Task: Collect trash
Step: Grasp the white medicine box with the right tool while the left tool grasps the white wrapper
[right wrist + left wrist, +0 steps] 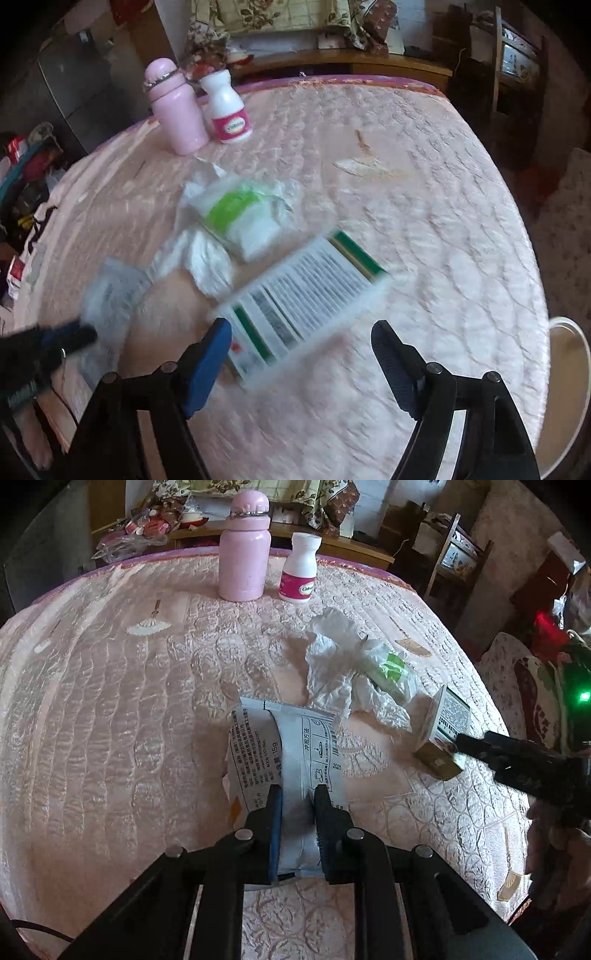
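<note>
Two grippers are over the bed. The left gripper has its jaws nearly closed, pinching a flat grey and white packet with small black writing on it. The packet is thin and crinkly and sticks out forward past the jaws, above the bed.

The right gripper has its jaws wide open. One finger has a blue pad and touches the near end of a small paper box. The box is white with green stripes and rows of tiny print; it lies between the open jaws and is blurry in the right wrist view. I cannot tell if it rests flat on the bed or is tipped up.

Just past the packet and the box lies a crumpled white tissue, soft and wrinkly, touching a clear plastic wrapper with a green patch.

Farther back stand a smooth pink bottle with a round cap and a white pill bottle with a pink label, close together.

The bed has a shiny, bumpy, quilted pink cover.
</note>
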Demonstrator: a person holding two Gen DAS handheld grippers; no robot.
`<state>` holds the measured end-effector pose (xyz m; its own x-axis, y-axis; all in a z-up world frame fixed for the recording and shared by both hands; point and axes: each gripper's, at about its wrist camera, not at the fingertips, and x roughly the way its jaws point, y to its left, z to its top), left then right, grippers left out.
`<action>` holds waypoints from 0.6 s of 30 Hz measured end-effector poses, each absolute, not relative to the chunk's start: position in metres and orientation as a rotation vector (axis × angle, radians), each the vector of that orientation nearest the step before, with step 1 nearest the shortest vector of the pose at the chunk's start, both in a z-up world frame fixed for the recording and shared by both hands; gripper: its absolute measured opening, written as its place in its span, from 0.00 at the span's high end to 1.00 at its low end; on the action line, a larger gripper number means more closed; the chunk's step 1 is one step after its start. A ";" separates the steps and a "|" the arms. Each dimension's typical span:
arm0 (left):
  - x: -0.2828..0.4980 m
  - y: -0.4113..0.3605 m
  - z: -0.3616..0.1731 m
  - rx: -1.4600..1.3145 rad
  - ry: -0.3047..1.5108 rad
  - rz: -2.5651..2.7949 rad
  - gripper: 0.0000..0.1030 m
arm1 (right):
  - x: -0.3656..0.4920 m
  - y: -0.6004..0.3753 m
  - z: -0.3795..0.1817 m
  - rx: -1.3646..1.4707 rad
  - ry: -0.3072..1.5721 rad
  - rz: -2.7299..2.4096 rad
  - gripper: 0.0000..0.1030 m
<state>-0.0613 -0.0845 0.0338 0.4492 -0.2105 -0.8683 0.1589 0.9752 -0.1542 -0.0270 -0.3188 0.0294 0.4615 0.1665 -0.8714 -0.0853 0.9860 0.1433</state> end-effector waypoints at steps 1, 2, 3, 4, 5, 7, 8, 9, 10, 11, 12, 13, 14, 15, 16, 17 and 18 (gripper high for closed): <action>-0.063 -0.084 0.035 -0.057 1.079 -0.230 0.82 | -0.031 -0.326 0.033 0.084 1.068 0.113 0.21; -0.063 -0.084 0.035 -0.060 1.078 -0.231 0.82 | -0.035 -0.332 0.038 0.114 1.041 0.104 0.21; -0.062 -0.084 0.035 -0.061 1.077 -0.229 0.82 | -0.036 -0.335 0.042 0.170 1.015 0.122 0.21; -0.063 -0.084 0.036 -0.063 1.076 -0.228 0.82 | -0.034 -0.334 0.044 0.199 1.009 0.121 0.21; -0.062 -0.083 0.036 -0.067 1.075 -0.226 0.82 | -0.032 -0.330 0.045 0.202 1.009 0.105 0.21; -0.062 -0.081 0.036 -0.074 1.072 -0.221 0.83 | -0.021 -0.315 0.044 0.170 1.010 0.062 0.21; -0.063 -0.081 0.036 -0.078 1.072 -0.220 0.82 | -0.016 -0.306 0.043 0.158 1.011 0.055 0.21; -0.064 -0.082 0.037 -0.080 1.071 -0.222 0.82 | -0.012 -0.298 0.040 0.134 1.017 0.045 0.21; -0.065 -0.081 0.038 -0.080 1.069 -0.225 0.82 | -0.008 -0.287 0.036 0.063 1.022 0.003 0.21; -0.067 -0.082 0.038 -0.078 1.068 -0.227 0.82 | -0.007 -0.281 0.034 0.002 1.025 -0.029 0.21; -0.068 -0.082 0.039 -0.076 1.068 -0.231 0.82 | -0.008 -0.277 0.031 -0.043 1.040 -0.041 0.21; -0.070 -0.082 0.039 -0.073 1.068 -0.236 0.82 | -0.010 -0.279 0.030 -0.041 1.048 -0.029 0.21; -0.071 -0.081 0.039 -0.071 1.069 -0.238 0.82 | -0.017 -0.285 0.027 -0.037 1.066 -0.005 0.21; -0.071 -0.080 0.039 -0.070 1.070 -0.239 0.82 | -0.022 -0.290 0.026 -0.043 1.077 0.002 0.21; -0.071 -0.079 0.038 -0.064 1.068 -0.235 0.82 | -0.034 -0.303 0.026 -0.045 1.086 0.002 0.21; -0.070 -0.079 0.037 -0.062 1.064 -0.233 0.82 | -0.042 -0.314 0.027 -0.021 1.081 0.014 0.21; -0.069 -0.079 0.035 -0.061 1.061 -0.235 0.82 | -0.047 -0.325 0.029 0.022 1.074 0.035 0.21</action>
<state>-0.0686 -0.0794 0.0347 0.4658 -0.2206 -0.8569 0.1621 0.9733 -0.1625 -0.0474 -0.3249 0.0286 0.4763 0.0398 -0.8784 -0.0182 0.9992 0.0354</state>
